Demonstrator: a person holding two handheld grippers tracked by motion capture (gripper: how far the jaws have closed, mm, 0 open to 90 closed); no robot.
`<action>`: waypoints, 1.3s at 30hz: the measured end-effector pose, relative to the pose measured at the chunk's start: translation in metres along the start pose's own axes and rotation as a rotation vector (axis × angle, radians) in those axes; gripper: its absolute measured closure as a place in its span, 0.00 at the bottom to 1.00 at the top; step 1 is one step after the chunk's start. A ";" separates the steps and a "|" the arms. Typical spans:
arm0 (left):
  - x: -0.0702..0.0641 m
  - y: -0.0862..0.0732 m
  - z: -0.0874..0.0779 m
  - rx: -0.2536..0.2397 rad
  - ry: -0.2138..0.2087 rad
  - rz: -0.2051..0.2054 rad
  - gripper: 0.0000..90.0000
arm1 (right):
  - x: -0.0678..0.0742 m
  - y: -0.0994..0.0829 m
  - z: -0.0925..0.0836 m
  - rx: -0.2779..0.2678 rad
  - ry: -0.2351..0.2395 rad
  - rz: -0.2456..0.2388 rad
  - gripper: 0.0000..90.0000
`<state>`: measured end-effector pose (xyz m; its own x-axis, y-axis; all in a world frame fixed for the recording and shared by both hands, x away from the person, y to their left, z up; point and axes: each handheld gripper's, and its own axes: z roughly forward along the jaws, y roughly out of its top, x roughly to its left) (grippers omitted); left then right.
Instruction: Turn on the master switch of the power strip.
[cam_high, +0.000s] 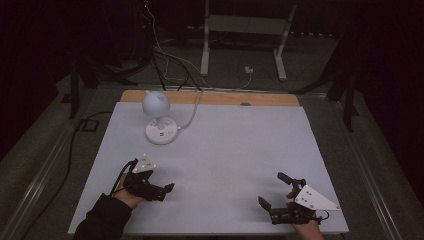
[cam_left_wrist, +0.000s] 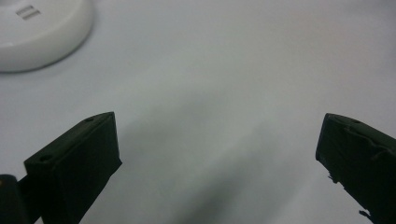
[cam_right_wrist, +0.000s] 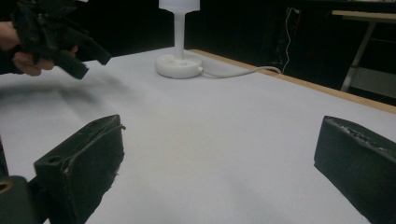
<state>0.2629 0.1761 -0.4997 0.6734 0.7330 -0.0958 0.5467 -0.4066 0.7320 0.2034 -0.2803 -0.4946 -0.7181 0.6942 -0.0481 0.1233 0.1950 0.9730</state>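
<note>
A white desk lamp (cam_high: 159, 120) with a round head and a round base stands at the back left of the white table top (cam_high: 225, 150). My left gripper (cam_high: 167, 192) hovers near the front left, below the lamp, and is open with nothing between its jaws. The left gripper view has the same gap (cam_left_wrist: 217, 140) over bare table, with the lamp base (cam_left_wrist: 37, 32) at its top left. At the front right, my right gripper (cam_high: 272, 189) is open and empty. The right gripper view looks across the table past its own jaws (cam_right_wrist: 219, 144) to the lamp (cam_right_wrist: 180, 60) and the left gripper (cam_right_wrist: 88, 58).
The lamp's white cable (cam_high: 192, 112) runs off the back edge, where a wooden strip (cam_high: 225, 97) shows. Behind the table a white metal frame (cam_high: 240, 30) stands on the dark floor among loose cables. A rail (cam_high: 40, 175) runs along the left side.
</note>
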 end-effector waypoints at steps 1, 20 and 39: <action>0.000 -0.002 -0.001 0.004 0.004 0.003 0.00 | 0.000 0.000 0.000 0.001 0.000 0.000 0.01; -0.007 -0.046 -0.022 -0.049 0.022 -0.014 0.00 | 0.001 0.001 0.000 0.006 -0.002 -0.014 0.02; -0.008 -0.071 -0.033 -0.074 0.060 0.011 0.00 | 0.001 -0.001 -0.002 0.012 0.005 -0.015 0.01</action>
<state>0.2024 0.2175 -0.5292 0.6469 0.7610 -0.0484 0.4997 -0.3751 0.7808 0.2014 -0.2807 -0.4950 -0.7235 0.6876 -0.0616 0.1203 0.2135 0.9695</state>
